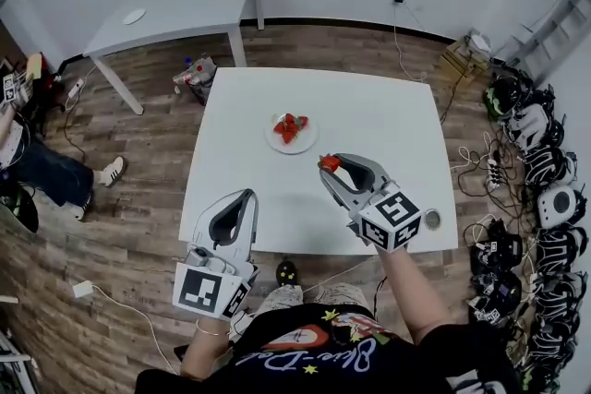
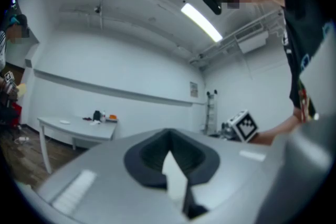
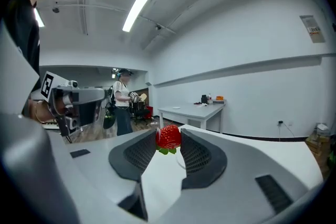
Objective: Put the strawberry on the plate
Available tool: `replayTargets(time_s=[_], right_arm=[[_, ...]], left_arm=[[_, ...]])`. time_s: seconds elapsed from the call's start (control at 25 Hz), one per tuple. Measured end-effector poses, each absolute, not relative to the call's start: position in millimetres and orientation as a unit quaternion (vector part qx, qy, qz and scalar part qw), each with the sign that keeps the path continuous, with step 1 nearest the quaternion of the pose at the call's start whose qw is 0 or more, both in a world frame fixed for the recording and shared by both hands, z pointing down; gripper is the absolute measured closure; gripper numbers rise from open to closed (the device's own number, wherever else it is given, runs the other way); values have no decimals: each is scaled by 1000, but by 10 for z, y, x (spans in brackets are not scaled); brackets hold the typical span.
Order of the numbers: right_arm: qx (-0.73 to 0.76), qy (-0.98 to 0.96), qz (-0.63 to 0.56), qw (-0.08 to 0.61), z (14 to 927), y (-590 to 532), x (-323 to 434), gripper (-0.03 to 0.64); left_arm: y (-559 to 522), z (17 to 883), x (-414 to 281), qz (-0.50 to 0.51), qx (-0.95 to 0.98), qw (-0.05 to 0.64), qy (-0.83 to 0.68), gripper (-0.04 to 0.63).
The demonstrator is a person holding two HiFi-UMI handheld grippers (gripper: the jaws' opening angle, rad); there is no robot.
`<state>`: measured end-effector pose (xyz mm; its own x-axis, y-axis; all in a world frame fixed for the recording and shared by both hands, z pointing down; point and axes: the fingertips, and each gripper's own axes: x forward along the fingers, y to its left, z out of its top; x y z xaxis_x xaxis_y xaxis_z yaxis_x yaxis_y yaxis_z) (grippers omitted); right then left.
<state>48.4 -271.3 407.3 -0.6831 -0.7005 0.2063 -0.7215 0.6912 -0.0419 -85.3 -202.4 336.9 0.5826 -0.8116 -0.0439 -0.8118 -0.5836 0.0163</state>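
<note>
left gripper (image 1: 242, 198) hangs over the near left part of the white table (image 1: 388, 120), its jaws drawn together at the tips with nothing between them; in its own view (image 2: 168, 136) we see only the pads meeting. further along, near the middle of the table, sits the plate (image 1: 273, 140), already carrying a few red strawberries (image 1: 290, 126). to the right of it and nearer to us, our right gripper (image 1: 331, 167) is clamped on the strawberry (image 1: 329, 162), held above the table just short of the plate. in the right gripper view the strawberry (image 3: 168, 137) sits at the very tips of the pads (image 3: 195, 153), green leaves down. we judge it light and soft, easily bruised, so we want a mild squeeze across its broad middle and a low, gentle release.
</note>
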Motion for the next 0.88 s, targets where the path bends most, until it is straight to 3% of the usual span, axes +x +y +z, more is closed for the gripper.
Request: replayTargets(time_s=[0.32,0.68,0.88], right_arm=[[385,-896,105,194,5131,-4021,229,465],[334,-869,101,350,5983,-4508,151,465],[324,-875,117,340,6082,-4549,152,465]], left_arm=[[-2653,3671,-1376,-9,-856,-48,514,597],[-2662,3970,-1776,-31,-810,-91,579,597],[-2628,4033,-1804,-33,-799,-103,591,597]])
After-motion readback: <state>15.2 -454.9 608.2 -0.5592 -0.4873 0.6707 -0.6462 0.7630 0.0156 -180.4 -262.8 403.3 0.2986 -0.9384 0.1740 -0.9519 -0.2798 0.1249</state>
